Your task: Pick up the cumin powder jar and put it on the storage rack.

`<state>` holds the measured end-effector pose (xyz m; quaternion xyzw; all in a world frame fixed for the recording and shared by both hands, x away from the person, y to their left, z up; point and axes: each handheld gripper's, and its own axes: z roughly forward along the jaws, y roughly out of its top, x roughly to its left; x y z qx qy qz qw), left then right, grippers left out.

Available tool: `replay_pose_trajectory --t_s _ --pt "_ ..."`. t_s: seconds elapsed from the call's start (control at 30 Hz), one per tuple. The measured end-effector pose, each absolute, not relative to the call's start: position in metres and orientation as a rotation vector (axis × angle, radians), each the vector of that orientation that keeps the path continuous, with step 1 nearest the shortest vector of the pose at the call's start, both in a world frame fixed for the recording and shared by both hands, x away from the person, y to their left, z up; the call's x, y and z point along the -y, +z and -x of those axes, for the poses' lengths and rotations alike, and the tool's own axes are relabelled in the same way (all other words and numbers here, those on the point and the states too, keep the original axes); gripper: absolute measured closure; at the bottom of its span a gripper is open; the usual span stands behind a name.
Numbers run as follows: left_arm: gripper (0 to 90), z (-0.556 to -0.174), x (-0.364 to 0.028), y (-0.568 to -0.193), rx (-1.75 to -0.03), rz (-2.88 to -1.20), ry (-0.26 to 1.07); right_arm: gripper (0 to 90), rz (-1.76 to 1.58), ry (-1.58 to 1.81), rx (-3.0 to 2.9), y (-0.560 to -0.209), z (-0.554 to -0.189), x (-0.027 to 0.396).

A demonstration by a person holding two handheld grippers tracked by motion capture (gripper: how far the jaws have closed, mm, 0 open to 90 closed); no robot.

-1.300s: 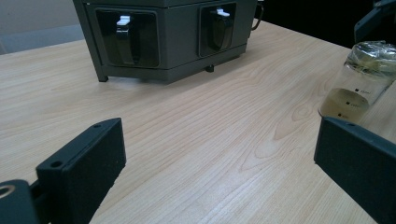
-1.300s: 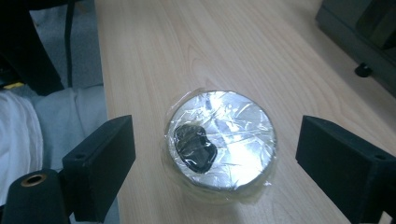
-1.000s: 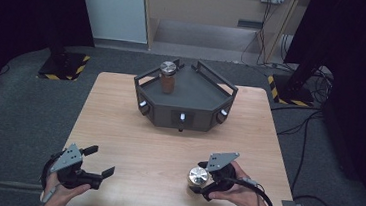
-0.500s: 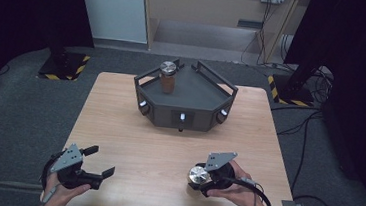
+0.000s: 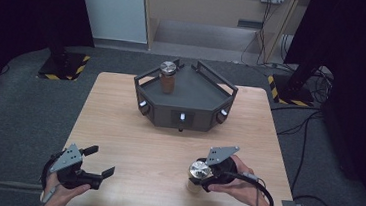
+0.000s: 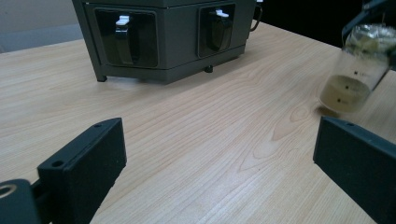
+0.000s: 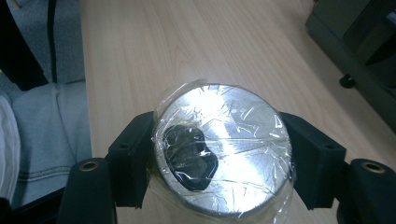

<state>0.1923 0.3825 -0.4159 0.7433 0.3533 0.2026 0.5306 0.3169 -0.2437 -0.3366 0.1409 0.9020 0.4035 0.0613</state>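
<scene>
- Nearest the person, the right claw (image 5: 199, 178) grips a clear jar with a shiny foil-wrapped metal lid (image 5: 198, 173) at the front right of the pale wooden bench (image 5: 157, 146); its jaws have just been closing, and the jar now sits pinched between them.
- The right gripper view looks straight down on the crinkled film over the lid (image 7: 223, 155), with both black pads (image 7: 133, 158) pressed against its sides, a detail the high view cannot resolve.
- The left claw (image 5: 98, 163) rests at the front left, jaws spread wide around nothing.
- The left gripper view shows the jar's (image 6: 357, 74) side: tilted, with yellowish contents low inside.
- Compared with a second ago, the jar leans instead of standing upright.
- Farther back, a dark grey angular tray unit (image 5: 197, 91) carries a brown jar with a silver lid (image 5: 167, 76).
</scene>
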Motion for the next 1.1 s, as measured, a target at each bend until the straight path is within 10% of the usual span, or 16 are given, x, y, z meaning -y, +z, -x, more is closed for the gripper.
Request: replay_pose_trajectory --t_s 1.1 --pt "1.4 -0.193 -0.384 -0.417 -0.847 -1.768 0.472 33.1 -0.575 1.127 -2.624 -0.181 -0.422 0.214"
